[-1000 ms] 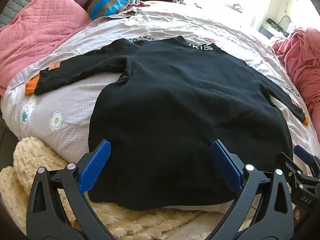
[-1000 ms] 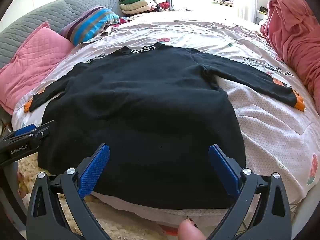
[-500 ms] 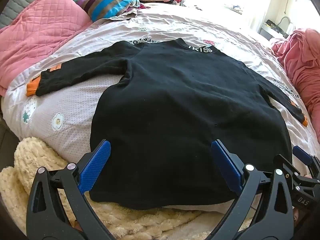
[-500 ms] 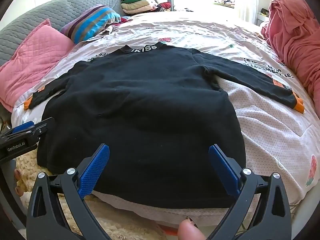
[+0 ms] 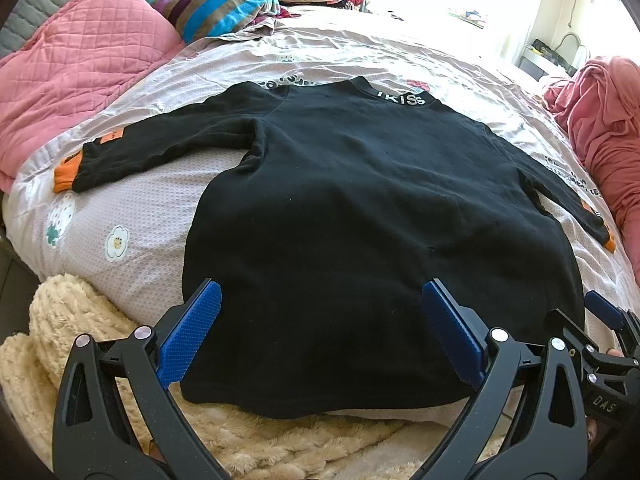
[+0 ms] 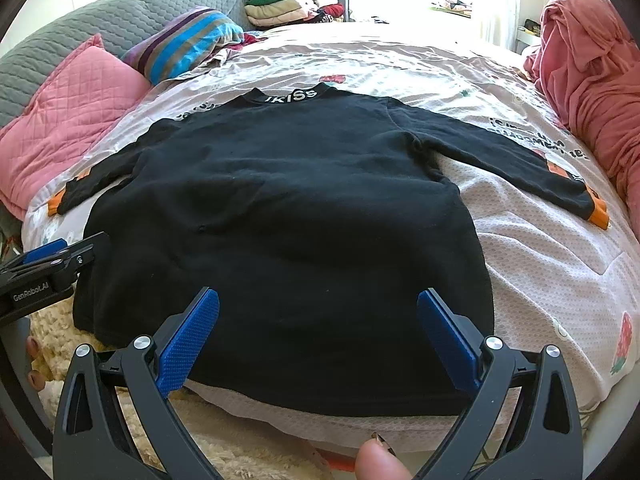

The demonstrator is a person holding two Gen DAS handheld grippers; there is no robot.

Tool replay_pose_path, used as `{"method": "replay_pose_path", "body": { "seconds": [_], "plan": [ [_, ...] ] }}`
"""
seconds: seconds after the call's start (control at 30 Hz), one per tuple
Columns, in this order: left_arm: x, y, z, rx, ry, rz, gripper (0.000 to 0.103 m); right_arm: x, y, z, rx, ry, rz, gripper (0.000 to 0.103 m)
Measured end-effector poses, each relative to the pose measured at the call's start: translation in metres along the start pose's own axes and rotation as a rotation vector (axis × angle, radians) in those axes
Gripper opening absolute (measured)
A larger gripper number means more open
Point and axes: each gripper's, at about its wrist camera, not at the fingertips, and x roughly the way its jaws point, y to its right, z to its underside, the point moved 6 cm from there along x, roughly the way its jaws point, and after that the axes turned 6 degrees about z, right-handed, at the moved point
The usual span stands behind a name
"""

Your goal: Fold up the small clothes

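Observation:
A black long-sleeved top (image 5: 360, 208) with orange cuffs and a white-lettered collar lies spread flat on the bed, hem toward me, sleeves out to both sides. It also shows in the right wrist view (image 6: 288, 216). My left gripper (image 5: 320, 304) is open and empty, hovering over the hem's left half. My right gripper (image 6: 318, 312) is open and empty over the hem's right half. Each gripper shows at the edge of the other's view: the right one (image 5: 600, 336), the left one (image 6: 48, 264).
The bed sheet (image 6: 540, 260) is pale with fruit prints. A pink pillow (image 5: 80, 68), a striped pillow (image 5: 224, 8) and folded clothes (image 6: 288, 4) lie at the far end. A pink blanket (image 6: 592, 72) is heaped on the right. A cream fluffy rug (image 5: 80, 340) lies below the bed edge.
Both grippers have drawn back slightly and stay open. The top has not moved.

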Motion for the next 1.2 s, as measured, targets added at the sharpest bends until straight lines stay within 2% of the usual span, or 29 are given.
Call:
{"method": "replay_pose_path", "body": {
  "seconds": [1.2],
  "plan": [
    [-0.0033, -0.0009, -0.0012, 0.003, 0.008, -0.003, 0.095, -0.0025, -0.0023, -0.0006, -0.015, 0.013, 0.006, 0.099]
  ]
}}
